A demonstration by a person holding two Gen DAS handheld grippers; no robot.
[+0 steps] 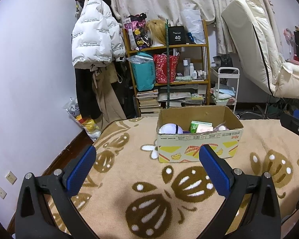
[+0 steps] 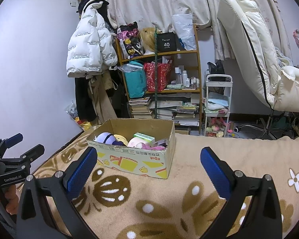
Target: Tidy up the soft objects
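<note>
Blanket (image 1: 129,179): tan, with brown beetle and white flower patterns; it covers the whole surface under both grippers and carries the box.
Shelf (image 1: 189,45): wooden, against the curtain behind the blanket, crowded with bags, bottles and stacked books.
Jacket (image 1: 93,35): white and puffy, hanging on the wall left of the shelf.
Box (image 1: 199,139): open cardboard carton with yellow and red print, sitting on the blanket ahead of both grippers, well apart from them.
Soft things: all lie inside the box, namely a white and purple ball-shaped plush (image 1: 170,129), a green tissue pack (image 1: 195,125), a pink plush (image 2: 136,141) and a yellow one (image 2: 120,138).
Left gripper (image 1: 147,155): held above the blanket, its blue-padded fingers spread wide with nothing between them.
Right gripper (image 2: 148,157): likewise above the blanket, fingers wide apart and empty; the box lies ahead, slightly left.
</note>
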